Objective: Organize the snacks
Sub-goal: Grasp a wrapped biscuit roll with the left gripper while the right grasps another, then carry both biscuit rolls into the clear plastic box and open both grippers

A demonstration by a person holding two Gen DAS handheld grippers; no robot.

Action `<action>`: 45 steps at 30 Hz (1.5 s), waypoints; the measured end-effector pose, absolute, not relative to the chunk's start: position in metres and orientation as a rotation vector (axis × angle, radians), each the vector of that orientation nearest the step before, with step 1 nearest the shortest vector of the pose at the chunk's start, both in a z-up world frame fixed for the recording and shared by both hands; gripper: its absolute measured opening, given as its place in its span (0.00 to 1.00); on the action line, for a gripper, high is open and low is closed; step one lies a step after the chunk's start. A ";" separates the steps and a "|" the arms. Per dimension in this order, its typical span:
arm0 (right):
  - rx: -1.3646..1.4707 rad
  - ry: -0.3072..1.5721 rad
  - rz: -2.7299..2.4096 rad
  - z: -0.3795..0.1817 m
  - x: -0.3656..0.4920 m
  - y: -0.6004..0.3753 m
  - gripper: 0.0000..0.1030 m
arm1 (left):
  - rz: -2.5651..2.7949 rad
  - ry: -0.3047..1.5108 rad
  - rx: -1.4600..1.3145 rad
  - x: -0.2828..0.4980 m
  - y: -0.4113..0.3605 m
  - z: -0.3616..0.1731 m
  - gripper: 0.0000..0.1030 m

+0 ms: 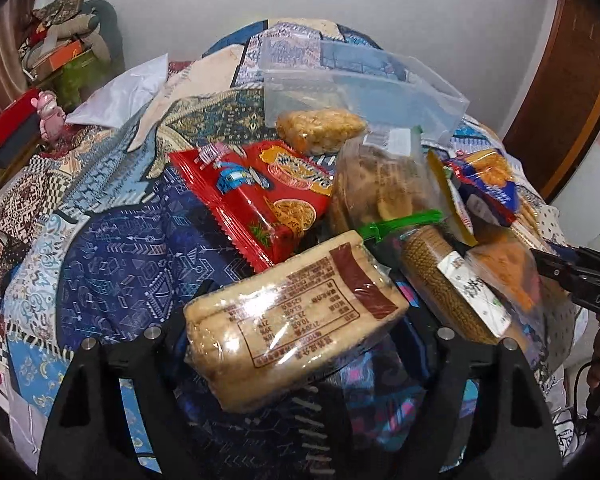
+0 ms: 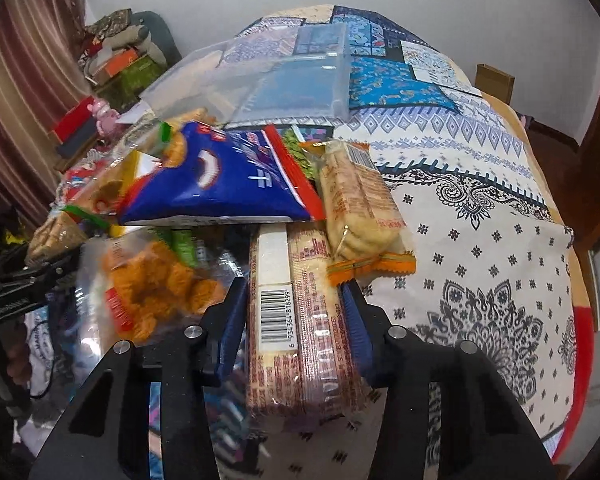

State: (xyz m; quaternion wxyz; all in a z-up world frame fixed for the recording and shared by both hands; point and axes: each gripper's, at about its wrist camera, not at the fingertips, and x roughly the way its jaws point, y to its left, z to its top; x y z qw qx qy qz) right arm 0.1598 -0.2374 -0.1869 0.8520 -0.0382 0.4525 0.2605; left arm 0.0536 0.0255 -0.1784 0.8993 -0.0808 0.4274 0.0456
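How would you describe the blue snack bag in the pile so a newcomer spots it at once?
Find the clear plastic bin on the patterned bedspread. Just before it, the blue snack bag tops the pile. Unlike its see-through neighbours, it is solid blue with a red zigzag end.

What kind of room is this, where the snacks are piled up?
Most likely a bedroom at home. The snacks lie on a patchwork quilt spread over what looks like a bed, a striped curtain hangs on one side, and folded clothes and boxes are stacked by the wall.
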 end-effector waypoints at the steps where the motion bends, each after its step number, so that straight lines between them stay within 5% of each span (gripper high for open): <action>1: -0.080 0.946 0.551 -0.184 0.157 -0.237 0.42 | 0.093 0.874 -0.159 0.051 0.026 -0.174 0.78; 24: -0.069 0.675 0.613 -0.093 0.153 -0.214 0.41 | 0.020 0.586 -0.129 0.095 0.025 -0.056 0.78; 45: -0.030 0.676 0.594 -0.090 0.292 -0.156 0.41 | 0.027 0.739 -0.123 0.265 0.041 -0.086 0.78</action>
